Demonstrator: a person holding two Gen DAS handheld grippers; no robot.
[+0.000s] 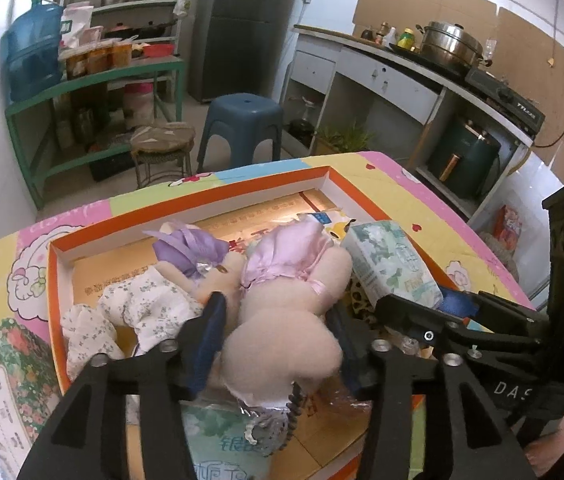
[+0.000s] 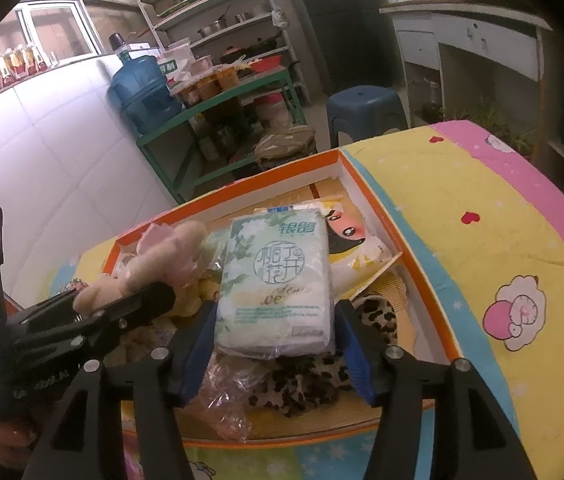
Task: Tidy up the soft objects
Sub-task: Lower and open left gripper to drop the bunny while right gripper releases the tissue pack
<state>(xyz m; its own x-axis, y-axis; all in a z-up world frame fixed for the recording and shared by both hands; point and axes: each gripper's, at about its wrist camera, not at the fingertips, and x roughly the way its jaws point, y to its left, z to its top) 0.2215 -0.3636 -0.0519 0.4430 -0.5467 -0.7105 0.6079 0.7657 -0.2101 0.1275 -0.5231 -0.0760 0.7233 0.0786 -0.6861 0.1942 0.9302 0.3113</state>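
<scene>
My left gripper (image 1: 276,312) is shut on a beige plush doll in a pink satin dress (image 1: 285,304), held above the orange box (image 1: 186,204). A second plush with a purple bow (image 1: 190,250) and a floral cloth (image 1: 138,308) lie in the box beside it. My right gripper (image 2: 276,316) is shut on a green-and-white tissue pack (image 2: 278,280), held over a leopard-print cloth (image 2: 373,316) in the box (image 2: 361,172). The tissue pack also shows in the left wrist view (image 1: 393,264), and the doll shows in the right wrist view (image 2: 162,256).
The box lies on a table with a colourful cartoon cloth (image 2: 481,220). A yellow cartoon packet (image 2: 355,240) and crinkled clear plastic (image 2: 226,396) lie in the box. A floral tin (image 1: 6,380) stands left. A blue stool (image 1: 244,120), green shelf (image 1: 94,80) and counter (image 1: 401,68) stand beyond.
</scene>
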